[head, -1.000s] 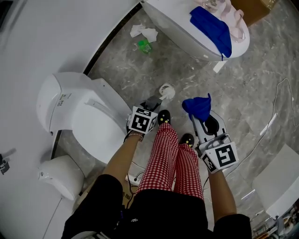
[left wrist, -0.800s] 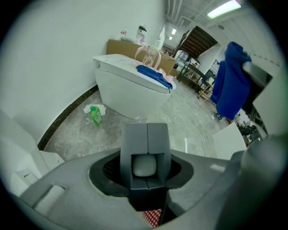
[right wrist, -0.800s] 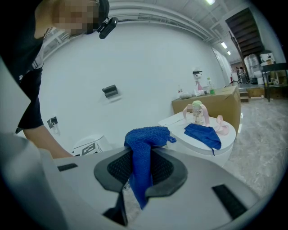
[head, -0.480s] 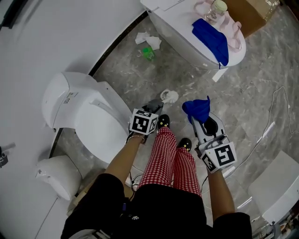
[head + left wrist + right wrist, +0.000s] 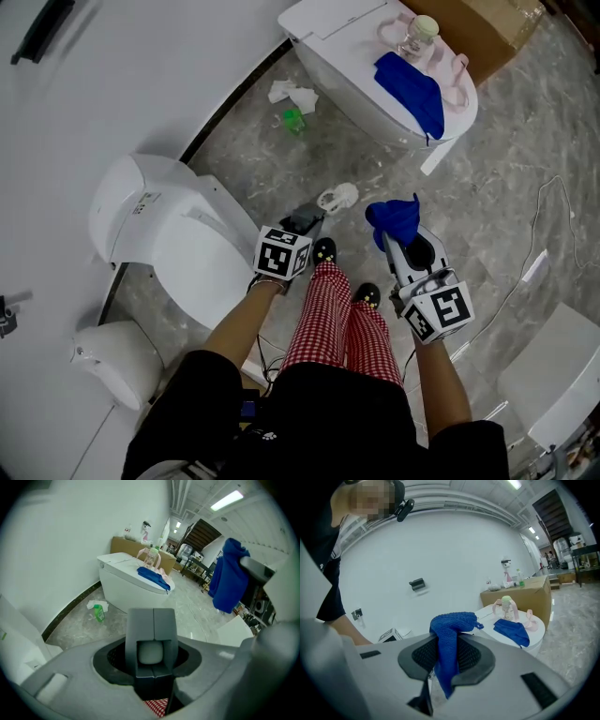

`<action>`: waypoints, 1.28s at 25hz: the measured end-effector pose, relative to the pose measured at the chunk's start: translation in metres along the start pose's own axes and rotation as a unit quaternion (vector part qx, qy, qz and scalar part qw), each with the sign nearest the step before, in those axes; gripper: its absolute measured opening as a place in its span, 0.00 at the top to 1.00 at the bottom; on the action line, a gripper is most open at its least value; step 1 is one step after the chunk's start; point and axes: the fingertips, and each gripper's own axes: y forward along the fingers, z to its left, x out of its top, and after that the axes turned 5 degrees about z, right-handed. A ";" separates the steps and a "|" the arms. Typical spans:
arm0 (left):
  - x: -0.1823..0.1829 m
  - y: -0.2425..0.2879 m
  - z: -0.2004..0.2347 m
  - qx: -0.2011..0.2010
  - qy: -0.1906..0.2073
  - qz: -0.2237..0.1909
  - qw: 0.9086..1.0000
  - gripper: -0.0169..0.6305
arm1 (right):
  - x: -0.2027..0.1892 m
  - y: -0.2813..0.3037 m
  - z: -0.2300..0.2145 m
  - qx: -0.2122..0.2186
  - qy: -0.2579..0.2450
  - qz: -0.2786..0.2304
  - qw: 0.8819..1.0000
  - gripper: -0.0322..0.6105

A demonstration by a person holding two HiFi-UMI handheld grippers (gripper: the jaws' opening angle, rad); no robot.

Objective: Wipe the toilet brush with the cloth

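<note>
2 sets of jaws are closed on things: the left gripper point(image 5: 152, 637) clamps the toilet brush point(image 5: 337, 199) by its handle, and the right gripper point(image 5: 445, 654) pinches the blue cloth point(image 5: 449, 632).

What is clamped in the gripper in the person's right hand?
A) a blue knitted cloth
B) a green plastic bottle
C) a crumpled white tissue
A: the right gripper has its jaws pinched on the blue knitted cloth.

Grey marble-look floor point(image 5: 506, 159), curved white wall point(image 5: 122, 66) w/ dark skirting point(image 5: 230, 101) at 10 o'clock, white toilet point(image 5: 141, 216) at 9, 2nd toilet point(image 5: 323, 28) at 12, cardboard box point(image 5: 478, 28) at 1, green bottle point(image 5: 294, 119) & tissue point(image 5: 291, 93) nr wall, ceiling strip lights point(image 5: 227, 500).
</note>
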 end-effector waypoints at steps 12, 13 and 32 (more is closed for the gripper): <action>0.042 -0.047 -0.032 -0.009 0.067 -0.036 0.997 0.71 | 0.029 -0.011 0.019 0.006 -0.020 -0.017 1.000 0.83; 0.048 -0.051 -0.033 -0.008 0.068 -0.042 0.997 0.71 | 0.030 -0.012 0.019 0.004 -0.016 -0.017 1.000 0.83; 0.095 -0.127 -0.060 -0.021 0.129 -0.092 0.987 0.71 | 0.069 -0.022 0.048 0.024 -0.047 -0.032 0.998 0.83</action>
